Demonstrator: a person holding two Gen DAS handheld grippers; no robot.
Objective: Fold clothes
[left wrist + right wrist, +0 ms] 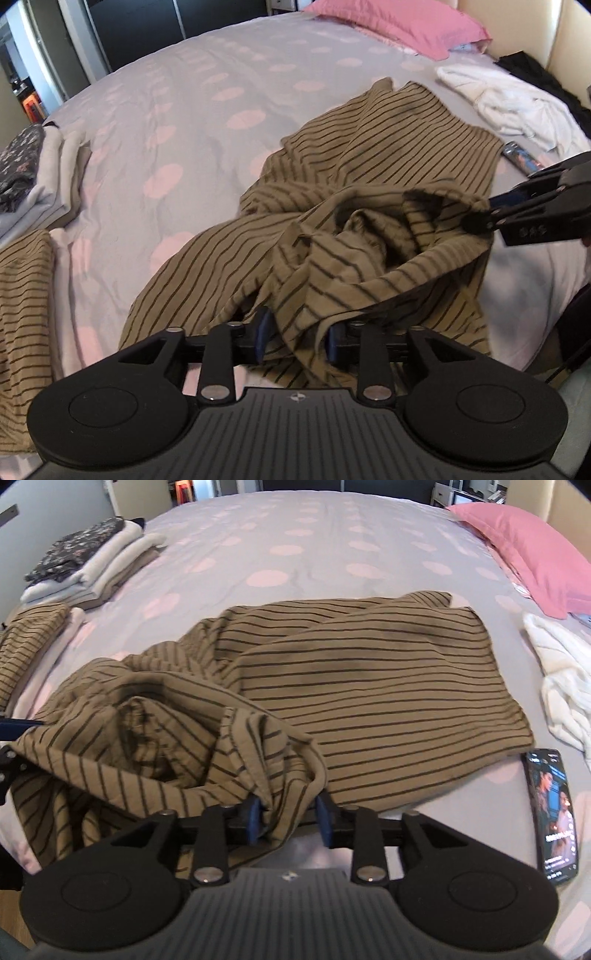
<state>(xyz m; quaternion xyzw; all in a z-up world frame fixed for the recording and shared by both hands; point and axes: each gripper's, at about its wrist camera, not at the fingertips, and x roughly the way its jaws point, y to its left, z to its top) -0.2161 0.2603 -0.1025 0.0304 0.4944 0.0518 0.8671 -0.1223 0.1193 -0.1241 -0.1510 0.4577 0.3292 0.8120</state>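
A brown garment with thin dark stripes [369, 158] [369, 686] lies spread over the dotted lilac bed sheet [184, 92], its near edge bunched into folds. My left gripper [298, 338] is open, and a hanging fold of the striped cloth passes loosely between its blue pads. My right gripper [289, 819] is open too; a bunched fold rests against its left pad, with a gap on the other side. In the left wrist view the right gripper [480, 221] comes in from the right at the cloth's raised edge.
A stack of folded clothes [85, 561] [37, 177] sits far left, with another striped folded piece [29, 635] nearer. A white crumpled garment [565, 679] and a pink pillow [524, 554] lie on the right. A lit phone [552, 812] rests beside the striped garment.
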